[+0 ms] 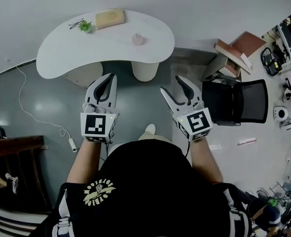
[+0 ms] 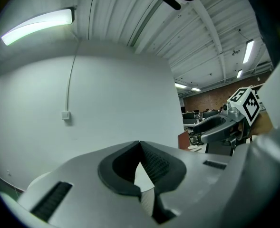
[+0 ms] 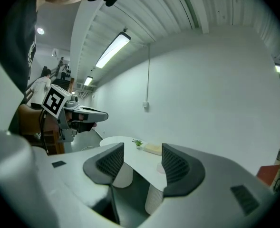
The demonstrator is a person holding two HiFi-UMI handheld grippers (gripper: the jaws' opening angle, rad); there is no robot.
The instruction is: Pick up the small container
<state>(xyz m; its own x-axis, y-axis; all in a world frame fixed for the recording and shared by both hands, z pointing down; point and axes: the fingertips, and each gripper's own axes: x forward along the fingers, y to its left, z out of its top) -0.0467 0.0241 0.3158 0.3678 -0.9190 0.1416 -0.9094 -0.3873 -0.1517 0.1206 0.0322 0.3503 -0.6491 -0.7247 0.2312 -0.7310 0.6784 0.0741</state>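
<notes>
The small pink container (image 1: 138, 39) stands on the white kidney-shaped table (image 1: 61, 53), towards its right end. Both grippers hang in the air in front of the table, well short of it. My left gripper (image 1: 108, 79) is shut with nothing in it; in the left gripper view its pads (image 2: 140, 146) meet and face a bare white wall. My right gripper (image 1: 171, 84) is open and empty. In the right gripper view the table (image 3: 130, 158) shows between its jaws (image 3: 142, 148), and the right finger mostly hides the container.
A tan box (image 1: 109, 19), a small green plant (image 1: 85, 26) and a dark thin item lie at the table's far side. A black office chair (image 1: 236, 102) stands to the right. A white cable (image 1: 26, 102) trails on the floor at left, beside dark wooden furniture (image 1: 12, 152).
</notes>
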